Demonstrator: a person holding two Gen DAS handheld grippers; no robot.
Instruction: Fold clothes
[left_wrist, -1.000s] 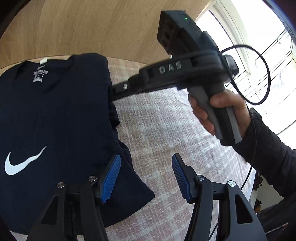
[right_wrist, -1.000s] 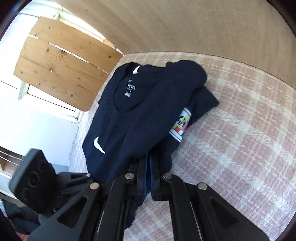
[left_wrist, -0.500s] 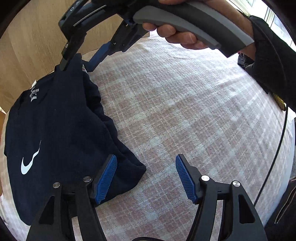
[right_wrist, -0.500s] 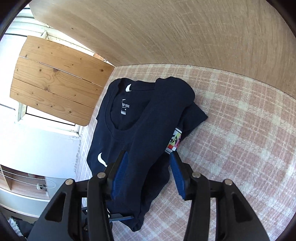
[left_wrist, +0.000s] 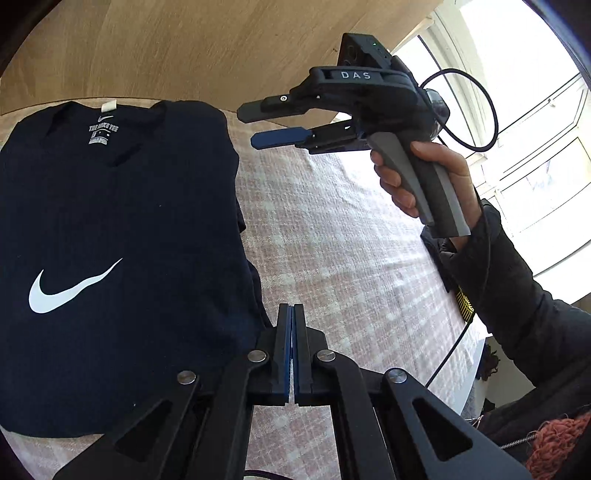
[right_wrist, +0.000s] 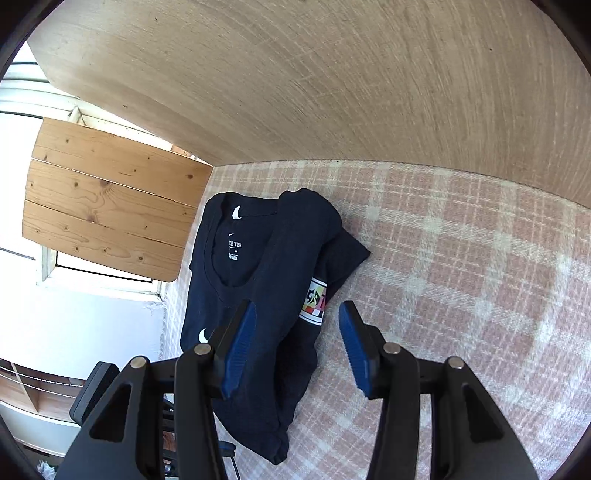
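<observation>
A dark navy T-shirt (left_wrist: 110, 221) with a white swoosh lies flat on the checked blanket, its right side folded in. The right wrist view shows the shirt (right_wrist: 266, 258) with a coloured sleeve patch (right_wrist: 314, 301) at the folded edge. My left gripper (left_wrist: 293, 308) is shut, blue pads pressed together with nothing seen between them, just off the shirt's right edge. My right gripper (right_wrist: 295, 308) stands open above the folded edge, holding nothing. From the left wrist view the right gripper (left_wrist: 255, 125) hovers beyond the shirt's top right corner, held by a hand (left_wrist: 424, 181).
A pink and cream checked blanket (right_wrist: 461, 295) covers the surface, with bare room right of the shirt. A wooden panel (right_wrist: 332, 92) rises behind it. A plank board (right_wrist: 107, 206) and bright window lie left. A cable (left_wrist: 480, 110) loops from the right gripper.
My right gripper has let go of the shirt's folded edge, opened and lifted away. My left gripper has gone from wide open to shut beside the shirt.
</observation>
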